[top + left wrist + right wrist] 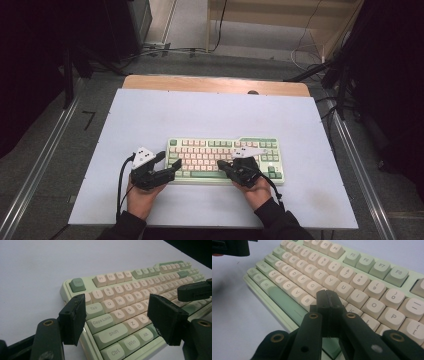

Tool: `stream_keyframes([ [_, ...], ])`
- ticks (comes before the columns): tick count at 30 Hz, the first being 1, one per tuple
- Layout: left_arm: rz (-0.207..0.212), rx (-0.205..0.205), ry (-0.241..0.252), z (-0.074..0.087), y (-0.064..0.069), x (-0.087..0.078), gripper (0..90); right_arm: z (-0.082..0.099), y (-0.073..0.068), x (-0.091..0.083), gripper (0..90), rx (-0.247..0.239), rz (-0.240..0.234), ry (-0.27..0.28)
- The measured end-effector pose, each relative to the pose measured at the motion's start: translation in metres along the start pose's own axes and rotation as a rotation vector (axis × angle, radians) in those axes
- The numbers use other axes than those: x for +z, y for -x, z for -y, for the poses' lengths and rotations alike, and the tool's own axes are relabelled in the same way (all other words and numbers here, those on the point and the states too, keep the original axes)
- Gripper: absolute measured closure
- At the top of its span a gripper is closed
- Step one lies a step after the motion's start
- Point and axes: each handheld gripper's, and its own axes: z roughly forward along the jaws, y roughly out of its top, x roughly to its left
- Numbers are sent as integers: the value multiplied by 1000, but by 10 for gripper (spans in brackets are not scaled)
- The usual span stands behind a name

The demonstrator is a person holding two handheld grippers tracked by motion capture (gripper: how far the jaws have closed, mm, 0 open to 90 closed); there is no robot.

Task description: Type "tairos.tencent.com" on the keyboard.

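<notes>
A mint-green keyboard [225, 159] with cream keys lies at the middle of the white table top. My left gripper [170, 165] sits at the keyboard's left end. In the left gripper view it [117, 317] is open, its pads [72, 320] standing apart over the Tab, Shift and Z keys, with nothing pressed between them. My right gripper [222, 165] hovers over the lower middle of the keyboard [367, 277]. In the right gripper view it [328, 298] is shut, pads together and empty, tips just above the keys near H and B; whether they touch a key I cannot tell.
The white board [150, 120] covers a wooden table whose far edge [215, 84] shows. Metal rails [45, 160] run along both sides on the floor. Cables [310, 55] lie beyond the table. Bare board surrounds the keyboard.
</notes>
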Motion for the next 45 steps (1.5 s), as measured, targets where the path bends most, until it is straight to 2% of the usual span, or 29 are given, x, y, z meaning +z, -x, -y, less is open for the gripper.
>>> stream_keyframes([
  [12,11,1,-11,0,1,2,317,-2,-6,11,874,-17,-8,-18],
  [34,22,-10,-19,1,1,3,317,1,-8,14,874,-28,11,-28],
  [37,24,-14,-20,1,0,2,316,1,-7,14,874,-16,4,-19],
  [39,28,-18,-21,1,0,2,317,-1,-7,8,872,-15,6,9],
  [41,31,-19,-21,2,-1,3,317,-4,-5,1,807,2,-5,36],
  [44,31,-16,-30,2,0,5,316,-6,3,-5,587,30,0,66],
  [45,33,-12,-33,2,0,6,316,-6,6,-7,466,34,10,75],
])
